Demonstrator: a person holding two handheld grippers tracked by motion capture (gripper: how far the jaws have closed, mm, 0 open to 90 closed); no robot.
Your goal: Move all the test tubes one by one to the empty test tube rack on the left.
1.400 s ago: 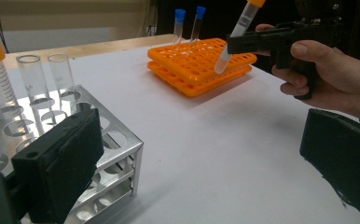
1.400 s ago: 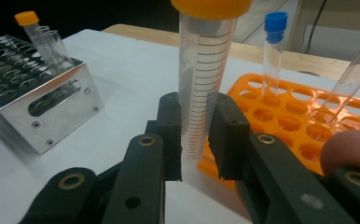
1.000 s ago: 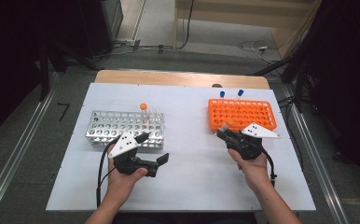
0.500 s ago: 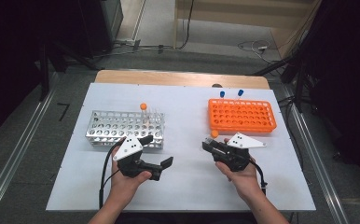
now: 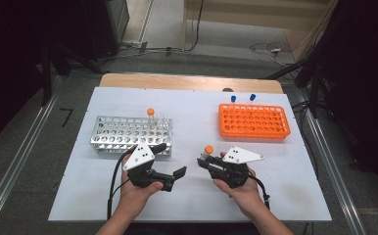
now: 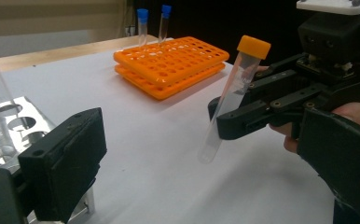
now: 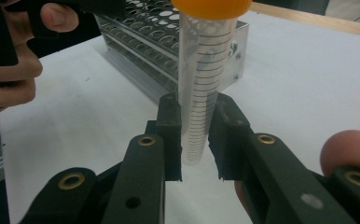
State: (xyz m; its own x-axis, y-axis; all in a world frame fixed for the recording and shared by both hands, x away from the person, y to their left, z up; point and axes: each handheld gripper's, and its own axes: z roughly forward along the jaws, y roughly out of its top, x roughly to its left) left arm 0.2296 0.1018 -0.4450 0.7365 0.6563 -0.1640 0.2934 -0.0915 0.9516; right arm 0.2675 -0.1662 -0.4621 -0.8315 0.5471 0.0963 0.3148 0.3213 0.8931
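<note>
Metal tube rack (image 5: pixel 128 134) on the left, the left gripper (image 5: pixel 175 169) just in front of it, jaws apart with nothing between. Mid-table, the right gripper (image 5: pixel 202 159) is clamped on an orange-capped tube (image 6: pixel 231 95), held above the white tabletop (image 5: pixel 192 117). Orange rack (image 5: pixel 253 121) at far right.

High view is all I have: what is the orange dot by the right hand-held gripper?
Observer: The cap of a clear test tube, clamped between the jaws of the right hand-held gripper.
Operator: Is the tube upright?
Observer: Tilted in the left gripper view, cap end up, bottom clear of the table.
Operator: Any markings on it?
Observer: Yes, the right gripper view shows printed scale lines along its side.
Operator: And the left hand-held gripper?
Observer: Its jaws stand open, empty, beside the metal rack.
</note>
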